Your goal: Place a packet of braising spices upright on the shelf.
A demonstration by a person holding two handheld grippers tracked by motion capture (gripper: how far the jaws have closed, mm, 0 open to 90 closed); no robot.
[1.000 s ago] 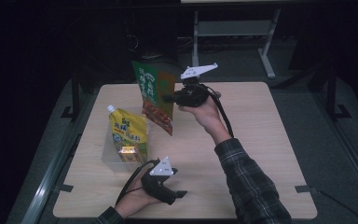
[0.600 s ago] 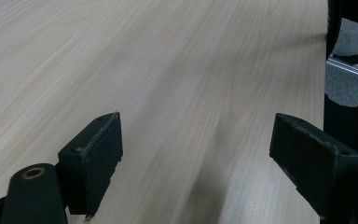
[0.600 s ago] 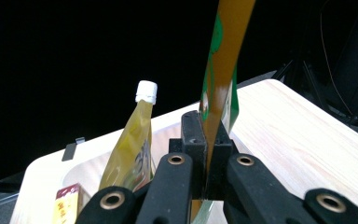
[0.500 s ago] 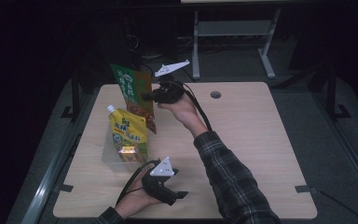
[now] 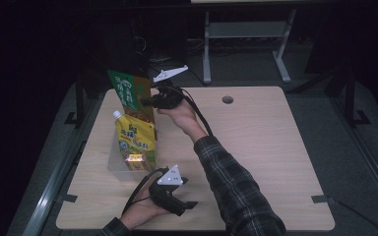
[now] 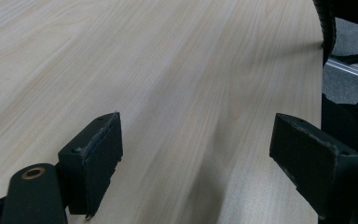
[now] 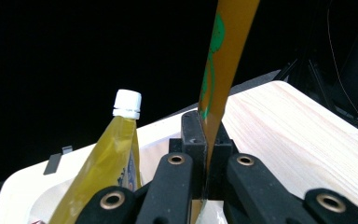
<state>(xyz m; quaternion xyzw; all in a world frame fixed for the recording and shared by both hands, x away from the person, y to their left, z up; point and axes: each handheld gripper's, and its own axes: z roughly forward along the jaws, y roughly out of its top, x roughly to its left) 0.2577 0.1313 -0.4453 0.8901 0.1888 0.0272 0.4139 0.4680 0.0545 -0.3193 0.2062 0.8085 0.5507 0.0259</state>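
The right claw (image 5: 147,102), clamped on the green-and-brown snack pouch (image 5: 130,96), has carried it leftward across the desk (image 5: 256,147), now above the clear bin (image 5: 120,164) holding the yellow spouted pouch (image 5: 134,140); lowering seems next. The left claw (image 5: 189,205) rests released.

The left gripper (image 6: 196,163) holds its two black jaws wide apart, with bare wooden table (image 6: 168,70) between and beyond its fingers (image 6: 93,163).

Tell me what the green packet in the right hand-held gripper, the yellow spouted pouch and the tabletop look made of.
Green packet: thin glossy printed film, probably plastic or foil laminate; edge-on it is a flat strip.
Yellow spouted pouch: soft shiny plastic film, creased, with a hard white screw cap.
Tabletop: pale wood-grain board, matte, likely laminate.
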